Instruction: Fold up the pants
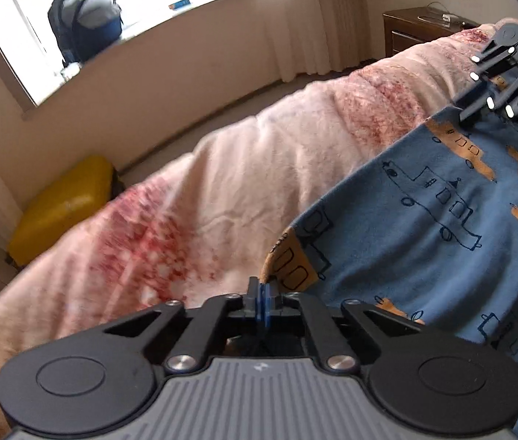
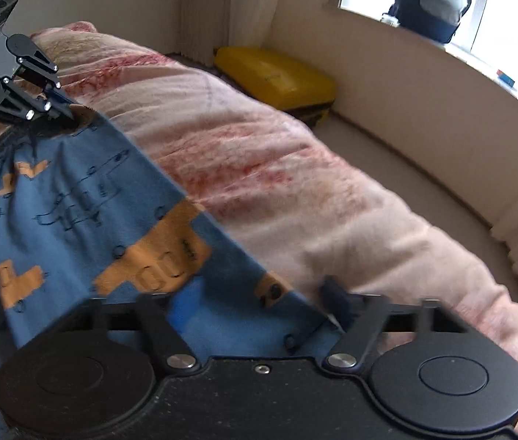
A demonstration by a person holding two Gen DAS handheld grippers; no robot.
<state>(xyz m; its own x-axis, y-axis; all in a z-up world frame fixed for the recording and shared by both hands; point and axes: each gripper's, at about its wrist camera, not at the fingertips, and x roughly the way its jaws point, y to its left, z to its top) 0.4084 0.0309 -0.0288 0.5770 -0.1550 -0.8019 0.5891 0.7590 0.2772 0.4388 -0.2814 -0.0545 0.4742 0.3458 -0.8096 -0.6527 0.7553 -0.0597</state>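
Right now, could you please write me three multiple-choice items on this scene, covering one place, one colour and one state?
1. Where does the backpack sit?
A. on the windowsill
B. on the bed
C. on the floor

2. What colour is the suitcase beside the bed?
A. red
B. yellow
C. green

3. How is the left hand-held gripper?
A. wide open
B. out of view
C. shut on the pants

Answers:
1 A, it stands against the window pane on the sill.
2 B, its shell is bright yellow.
3 C, its fingertips pinch a corner of the blue patterned fabric above the blanket.
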